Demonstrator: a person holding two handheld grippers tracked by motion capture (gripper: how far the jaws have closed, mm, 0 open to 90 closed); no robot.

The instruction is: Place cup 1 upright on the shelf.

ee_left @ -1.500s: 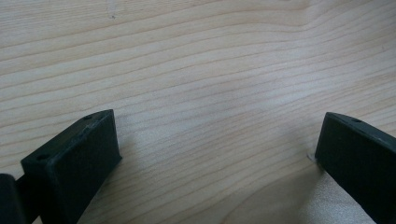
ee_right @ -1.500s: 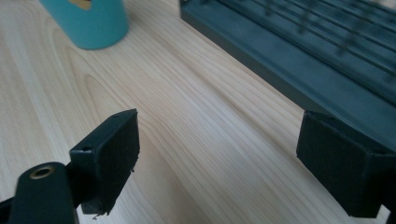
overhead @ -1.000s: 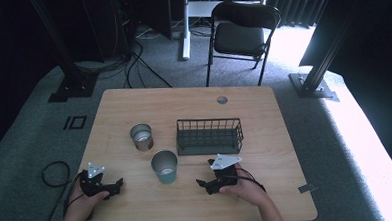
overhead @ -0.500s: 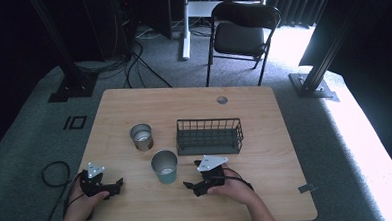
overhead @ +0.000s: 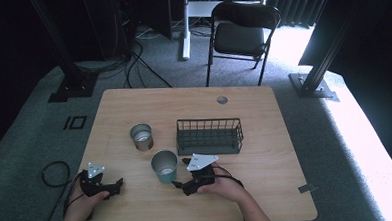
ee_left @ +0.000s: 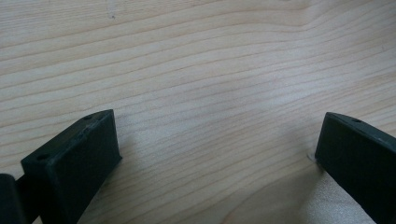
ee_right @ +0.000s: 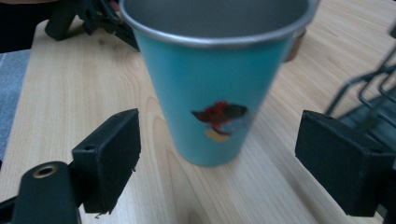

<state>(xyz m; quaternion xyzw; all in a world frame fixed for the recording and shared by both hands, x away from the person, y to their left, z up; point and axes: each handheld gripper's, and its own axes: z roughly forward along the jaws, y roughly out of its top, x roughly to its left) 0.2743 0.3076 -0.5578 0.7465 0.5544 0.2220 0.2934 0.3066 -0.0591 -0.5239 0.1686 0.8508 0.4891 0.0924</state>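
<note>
Right gripper view: right tongs spread wide, just short of the upright teal cup. Left tongs gape over bare counter.

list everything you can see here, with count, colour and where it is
teal cup: 1, teal with metal rim and a small red picture, near middle of the table, just ahead of the right tool
metal cup: 1, silver, left of the basket
wire basket: 1, dark, middle of the table, right of the metal cup
table: 1, light wood, with a round hole near its far edge
folding chair: 1, black, on the floor beyond the table
cables: several, black, on the grey floor beyond the table
left tool: 1, black, near left corner, open over bare wood
right tool: 1, black, open, jaws either side of the teal cup, not touching
</note>
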